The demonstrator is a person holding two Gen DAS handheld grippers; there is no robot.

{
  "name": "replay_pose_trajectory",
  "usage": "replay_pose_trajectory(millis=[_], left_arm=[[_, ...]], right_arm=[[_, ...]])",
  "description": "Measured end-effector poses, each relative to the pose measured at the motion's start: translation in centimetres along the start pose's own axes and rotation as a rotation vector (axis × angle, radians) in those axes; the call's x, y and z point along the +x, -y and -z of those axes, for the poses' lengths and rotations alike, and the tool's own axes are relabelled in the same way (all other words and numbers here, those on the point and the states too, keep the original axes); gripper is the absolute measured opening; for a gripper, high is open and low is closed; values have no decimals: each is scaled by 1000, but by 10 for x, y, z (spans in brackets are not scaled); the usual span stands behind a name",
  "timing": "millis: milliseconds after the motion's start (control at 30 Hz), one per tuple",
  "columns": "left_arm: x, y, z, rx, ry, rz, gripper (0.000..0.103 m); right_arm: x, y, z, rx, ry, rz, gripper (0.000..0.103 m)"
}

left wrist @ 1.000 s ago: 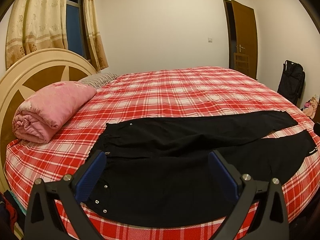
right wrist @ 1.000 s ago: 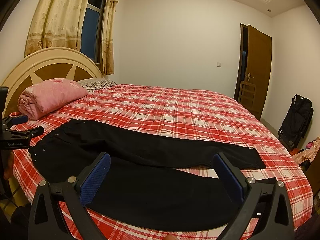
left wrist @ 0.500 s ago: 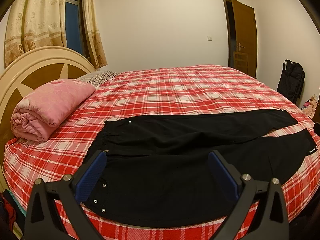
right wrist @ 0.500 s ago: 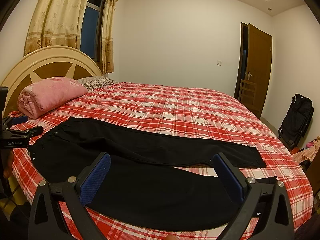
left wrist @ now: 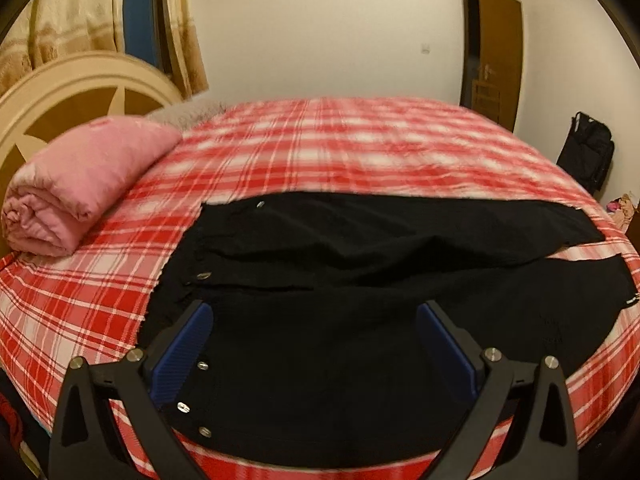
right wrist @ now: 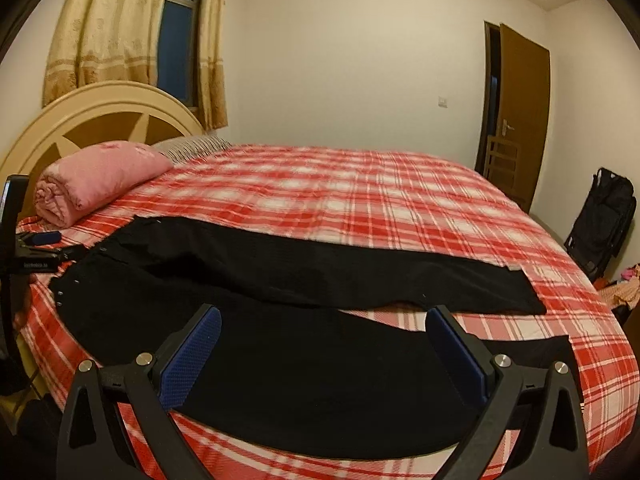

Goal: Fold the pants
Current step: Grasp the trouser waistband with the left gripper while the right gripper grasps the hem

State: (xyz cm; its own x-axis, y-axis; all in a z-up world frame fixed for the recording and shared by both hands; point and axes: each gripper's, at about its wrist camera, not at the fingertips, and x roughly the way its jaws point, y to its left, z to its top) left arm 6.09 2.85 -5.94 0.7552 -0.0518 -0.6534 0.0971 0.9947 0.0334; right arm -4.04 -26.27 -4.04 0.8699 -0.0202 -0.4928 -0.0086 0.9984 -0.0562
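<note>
Black pants (left wrist: 360, 280) lie spread along the near edge of a bed with a red plaid sheet (left wrist: 340, 148), waistband with metal snaps to the left, both legs running right. My left gripper (left wrist: 314, 312) hovers open over the waist end, nothing between its blue pads. In the right wrist view the same pants (right wrist: 320, 344) stretch across the bed, and my right gripper (right wrist: 324, 316) stands open above the near leg, close to the knee area. The left gripper (right wrist: 40, 240) also shows at the far left edge by the waistband.
A rolled pink blanket (left wrist: 84, 184) and a striped pillow (right wrist: 192, 146) lie by the cream headboard (right wrist: 92, 116). A black bag (right wrist: 604, 220) leans on the right wall near a brown door (right wrist: 520, 116). Clothes (right wrist: 624, 288) lie on the floor at right.
Both grippers have moved forward and down toward the pants; the garment looks larger and closer in both views. The pants themselves have not shifted.
</note>
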Motion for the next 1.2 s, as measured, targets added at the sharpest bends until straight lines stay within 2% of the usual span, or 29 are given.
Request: replay_pose_trajectory(millis=[133, 200, 300, 400, 467, 500, 533, 600, 800, 1000, 1200], left_arm=[[28, -45, -18, -52, -32, -57, 102], [42, -68, -29, -95, -48, -65, 99], [72, -107, -47, -200, -95, -33, 90], [100, -128, -61, -246, -127, 31, 76], [115, -137, -69, -261, -143, 73, 72], [125, -141, -74, -269, -151, 100, 66], [136, -143, -79, -272, -164, 110, 58], [158, -146, -88, -258, -186, 132, 55], [211, -145, -104, -183, -262, 131, 40], [242, -151, -109, -150, -282, 139, 37], [237, -157, -112, -139, -249, 177, 36]], right_arm=[[24, 24, 2, 16, -54, 11, 102], [35, 34, 0, 15, -74, 16, 101], [53, 52, -4, 31, -110, 16, 95], [69, 70, -7, 54, -142, 17, 92], [78, 81, -10, 68, -160, 27, 92], [84, 88, -11, 76, -168, 32, 92], [86, 92, -12, 82, -172, 35, 92], [94, 102, -14, 94, -186, 51, 92], [118, 133, -19, 154, -224, 76, 92], [139, 151, -21, 185, -254, 95, 92], [150, 170, -22, 211, -259, 107, 92]])
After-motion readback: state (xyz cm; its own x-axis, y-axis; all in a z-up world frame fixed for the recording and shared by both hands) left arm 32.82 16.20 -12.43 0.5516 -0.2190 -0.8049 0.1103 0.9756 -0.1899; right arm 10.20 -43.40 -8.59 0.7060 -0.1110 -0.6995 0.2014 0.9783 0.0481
